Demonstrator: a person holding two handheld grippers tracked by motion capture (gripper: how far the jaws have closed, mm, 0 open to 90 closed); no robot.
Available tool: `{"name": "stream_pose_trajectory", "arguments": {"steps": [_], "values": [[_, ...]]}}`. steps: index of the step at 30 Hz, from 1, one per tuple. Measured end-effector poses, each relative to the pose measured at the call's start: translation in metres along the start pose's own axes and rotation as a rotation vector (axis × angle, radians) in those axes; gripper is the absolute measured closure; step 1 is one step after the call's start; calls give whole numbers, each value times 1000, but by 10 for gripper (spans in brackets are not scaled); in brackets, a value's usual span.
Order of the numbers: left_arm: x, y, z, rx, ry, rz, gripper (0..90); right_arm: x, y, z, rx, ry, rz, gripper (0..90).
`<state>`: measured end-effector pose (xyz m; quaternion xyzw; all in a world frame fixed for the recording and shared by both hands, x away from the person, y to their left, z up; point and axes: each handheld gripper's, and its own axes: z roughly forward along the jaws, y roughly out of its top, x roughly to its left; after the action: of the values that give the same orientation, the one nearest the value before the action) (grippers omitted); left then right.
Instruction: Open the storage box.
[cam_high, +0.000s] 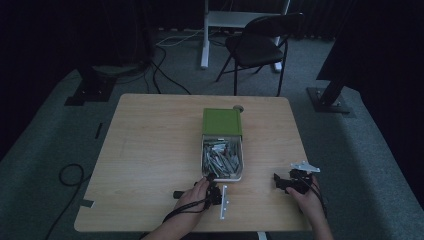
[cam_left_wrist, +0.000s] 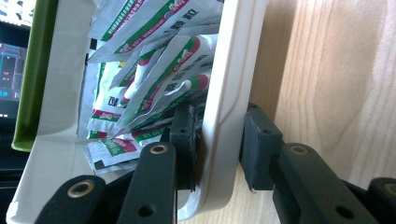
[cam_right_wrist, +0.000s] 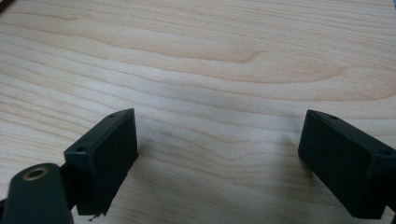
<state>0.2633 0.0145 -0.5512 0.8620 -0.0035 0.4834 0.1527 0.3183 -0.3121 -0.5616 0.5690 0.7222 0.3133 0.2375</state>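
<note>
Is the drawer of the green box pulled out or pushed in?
Pulled out. The white drawer sticks out from the green box toward the person, its sachets exposed, and the left hand-held gripper is clamped on its front wall.

A light wooden table (cam_high: 150, 150) with rounded corners stands on grey carpet. On it, right of the middle, lies a cream drawer tray (cam_high: 241, 165) full of small packets (cam_high: 221, 157), pulled out toward the near edge from a green box (cam_high: 222, 121). Just behind that box a small round grey object (cam_high: 238, 107) rests near the far edge.
</note>
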Motion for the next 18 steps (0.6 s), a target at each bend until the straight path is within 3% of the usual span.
{"name": "stream_pose_trajectory", "arguments": {"steps": [10, 14, 16, 17, 18], "values": [[-2, 1, -5, 7, -5, -9, 696, 0, 0, 0, 0, 0, 0, 113], [-3, -1, -5, -15, -31, -42, 609, 0, 0, 0, 0, 0, 0, 113], [-3, -2, -6, -17, -41, -66, 608, 0, 0, 0, 0, 0, 0, 113], [-1, -2, -7, -31, -57, -99, 608, 0, 0, 0, 0, 0, 0, 113], [-1, -2, -7, -31, -57, -99, 608, 0, 0, 0, 0, 0, 0, 113]]}}
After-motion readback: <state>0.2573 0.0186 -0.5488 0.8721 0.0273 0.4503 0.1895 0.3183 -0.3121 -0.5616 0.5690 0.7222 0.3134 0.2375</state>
